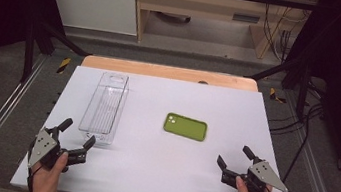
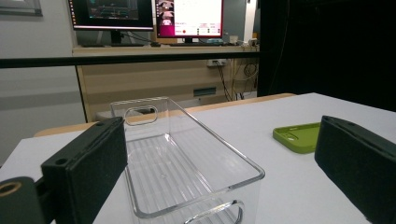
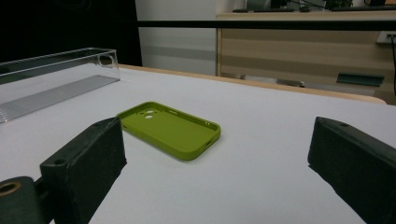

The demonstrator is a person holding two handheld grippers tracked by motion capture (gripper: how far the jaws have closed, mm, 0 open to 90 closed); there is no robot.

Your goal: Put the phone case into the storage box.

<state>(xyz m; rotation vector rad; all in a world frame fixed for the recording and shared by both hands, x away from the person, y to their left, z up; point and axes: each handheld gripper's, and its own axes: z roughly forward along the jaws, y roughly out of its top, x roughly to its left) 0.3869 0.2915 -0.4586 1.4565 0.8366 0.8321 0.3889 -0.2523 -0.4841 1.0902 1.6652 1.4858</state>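
- The right gripper [image 1: 233, 162] sits at the near right of the table [image 1: 146, 178], jaws spread wide and holding nothing — in the right gripper view its two black pads frame the case [image 3: 170, 128] ahead.
- The left gripper [image 1: 76, 133] rests at the near left, jaws equally wide and empty, its mouth just short of the near end of the bin [image 1: 104, 108].
- The green phone case [image 1: 185, 127] lies flat on the white table, inner side up, right of the bin and well apart from it; neither tool touches it.
- The clear bin [image 2: 187, 163] stands upright and empty, its long side running away from the person.
- Judged from this, the work has not started: the likely job — case into bin — is all still to do, with grasp, carry and release ahead.
- Both hands [image 1: 49, 177] grip the tools from the bottom edge, low over the table, each angled inward toward the middle.
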